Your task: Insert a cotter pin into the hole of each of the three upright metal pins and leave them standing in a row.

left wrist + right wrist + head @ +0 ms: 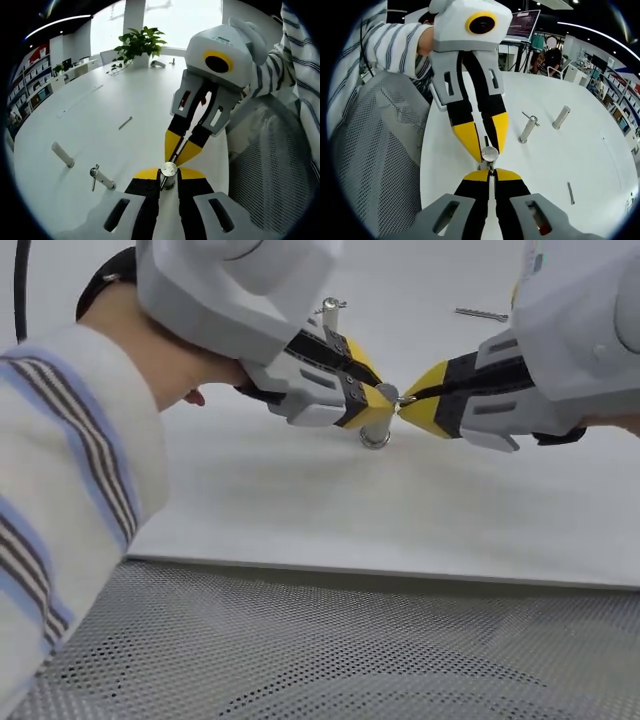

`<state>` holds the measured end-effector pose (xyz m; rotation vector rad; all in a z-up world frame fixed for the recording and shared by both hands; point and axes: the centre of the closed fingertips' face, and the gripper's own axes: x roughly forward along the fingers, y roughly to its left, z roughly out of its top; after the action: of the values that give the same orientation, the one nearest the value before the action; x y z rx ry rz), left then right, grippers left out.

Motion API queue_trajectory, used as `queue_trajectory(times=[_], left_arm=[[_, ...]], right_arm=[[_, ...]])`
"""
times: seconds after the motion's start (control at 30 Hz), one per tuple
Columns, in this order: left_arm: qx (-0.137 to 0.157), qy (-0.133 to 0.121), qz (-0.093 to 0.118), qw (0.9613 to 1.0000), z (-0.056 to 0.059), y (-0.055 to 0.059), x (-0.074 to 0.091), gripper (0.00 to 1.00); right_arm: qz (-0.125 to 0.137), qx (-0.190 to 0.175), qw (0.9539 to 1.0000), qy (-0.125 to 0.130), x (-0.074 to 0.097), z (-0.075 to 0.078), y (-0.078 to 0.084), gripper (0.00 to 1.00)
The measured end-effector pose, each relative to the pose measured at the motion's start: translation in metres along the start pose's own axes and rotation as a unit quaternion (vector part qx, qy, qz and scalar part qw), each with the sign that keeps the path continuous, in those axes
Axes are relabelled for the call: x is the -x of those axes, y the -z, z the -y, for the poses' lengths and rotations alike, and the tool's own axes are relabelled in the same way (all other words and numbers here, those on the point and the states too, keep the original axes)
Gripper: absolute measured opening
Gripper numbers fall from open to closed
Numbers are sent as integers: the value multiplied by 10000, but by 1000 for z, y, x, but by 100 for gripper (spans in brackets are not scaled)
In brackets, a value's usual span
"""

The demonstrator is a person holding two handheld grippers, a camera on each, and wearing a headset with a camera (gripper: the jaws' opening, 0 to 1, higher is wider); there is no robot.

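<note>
An upright metal pin [376, 436] stands on the white table [300, 500]. My left gripper [375, 406] is shut on its upper part; its round top [168, 169] shows between the yellow jaws. From the right, my right gripper [405, 403] meets it tip to tip, shut on a thin cotter pin [491, 167] at the pin's head [490, 154]. Further back stand a second pin with a cotter pin through it [527, 129] and a bare third pin [561, 117]. A loose cotter pin [570, 193] lies on the table.
A grey perforated surface [300, 660] borders the table's near edge. A striped sleeve [60, 490] fills the left foreground. A potted plant [140, 42] stands at the table's far end, and shelves line the room's wall [35, 75].
</note>
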<state>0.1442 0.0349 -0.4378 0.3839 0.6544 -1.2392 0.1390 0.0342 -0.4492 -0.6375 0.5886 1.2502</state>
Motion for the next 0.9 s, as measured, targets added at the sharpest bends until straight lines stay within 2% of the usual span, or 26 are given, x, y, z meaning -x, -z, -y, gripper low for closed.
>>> queue_trajectory(times=[0.2,0.37,0.5,0.67,0.9], left_arm=[[52,-19,-3,10000,2,0,2,10],[59,-37,-22,10000,3,0,2,10],[117,-31,-10,9999,2,0,1,10],[118,-43,-12,9999,0,1,0,10],[127,-51,-11,9999,0,1,1,10]], right_arm=[[-11,75,10000,1,-2,1,1,0],[43,295,9995,35,0,1,-1,0],[211,207,9995,61,4,2,-4,6],[318,117,9994,88,10,4,-7,5],[294,165,9994,105,15,2,-5,2]])
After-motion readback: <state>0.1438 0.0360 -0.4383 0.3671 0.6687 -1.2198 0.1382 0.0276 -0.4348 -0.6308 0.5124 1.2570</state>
